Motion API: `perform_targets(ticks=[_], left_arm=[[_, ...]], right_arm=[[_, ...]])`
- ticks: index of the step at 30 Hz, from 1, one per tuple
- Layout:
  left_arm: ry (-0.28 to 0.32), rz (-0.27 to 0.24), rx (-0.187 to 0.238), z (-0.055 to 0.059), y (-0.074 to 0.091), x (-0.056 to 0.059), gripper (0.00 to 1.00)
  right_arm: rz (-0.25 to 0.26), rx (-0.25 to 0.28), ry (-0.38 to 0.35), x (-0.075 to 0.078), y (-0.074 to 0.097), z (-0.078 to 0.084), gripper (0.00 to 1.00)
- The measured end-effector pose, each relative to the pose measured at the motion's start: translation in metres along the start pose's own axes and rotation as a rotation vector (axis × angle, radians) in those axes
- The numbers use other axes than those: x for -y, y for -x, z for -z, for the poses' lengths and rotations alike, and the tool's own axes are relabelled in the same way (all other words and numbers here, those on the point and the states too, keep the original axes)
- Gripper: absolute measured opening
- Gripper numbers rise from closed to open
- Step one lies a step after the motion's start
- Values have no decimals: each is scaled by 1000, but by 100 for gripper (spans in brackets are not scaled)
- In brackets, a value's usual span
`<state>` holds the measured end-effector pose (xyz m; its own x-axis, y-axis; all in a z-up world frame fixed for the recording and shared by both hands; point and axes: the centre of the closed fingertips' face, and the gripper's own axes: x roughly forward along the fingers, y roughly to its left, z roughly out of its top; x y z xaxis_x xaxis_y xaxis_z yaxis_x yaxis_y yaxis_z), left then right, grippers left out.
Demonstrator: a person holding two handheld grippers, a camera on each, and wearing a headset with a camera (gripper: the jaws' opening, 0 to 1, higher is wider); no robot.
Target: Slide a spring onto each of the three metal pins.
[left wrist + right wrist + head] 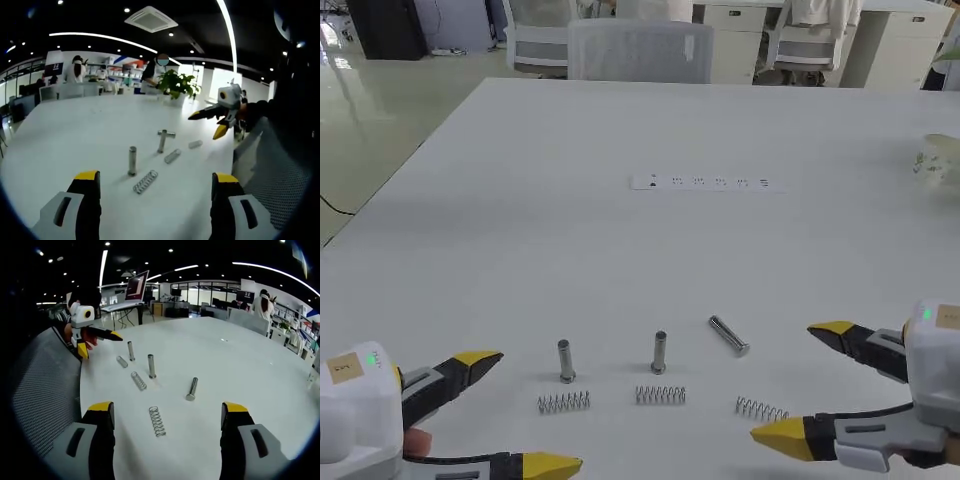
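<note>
Three short metal pins lie on the white table: the left pin (565, 360) and the middle pin (659, 352) stand upright, the right pin (728, 335) lies on its side. One spring lies in front of each: left spring (564, 402), middle spring (660, 395), right spring (761, 409). My left gripper (516, 412) is open at the lower left, apart from the left spring (145, 181) and left pin (132, 160). My right gripper (804, 383) is open at the lower right, just beside the right spring (157, 420), with the lying pin (192, 388) ahead of it.
A white power strip (700, 182) lies flat across the table's middle. A pale translucent object (940, 158) sits at the right edge. Grey mesh chairs (638, 50) and desks stand beyond the far edge. People stand in the background of the gripper views.
</note>
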<state>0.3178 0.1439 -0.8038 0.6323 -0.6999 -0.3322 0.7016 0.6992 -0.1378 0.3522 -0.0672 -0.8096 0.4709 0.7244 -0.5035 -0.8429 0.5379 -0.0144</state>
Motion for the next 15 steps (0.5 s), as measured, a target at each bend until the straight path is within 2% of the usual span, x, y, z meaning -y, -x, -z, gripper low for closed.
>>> perform_targets(ticks=[15], left_arm=[[1,2,-3,0,-2,2,89]], right_arm=[[0,-7,-8,1,0,3,88]])
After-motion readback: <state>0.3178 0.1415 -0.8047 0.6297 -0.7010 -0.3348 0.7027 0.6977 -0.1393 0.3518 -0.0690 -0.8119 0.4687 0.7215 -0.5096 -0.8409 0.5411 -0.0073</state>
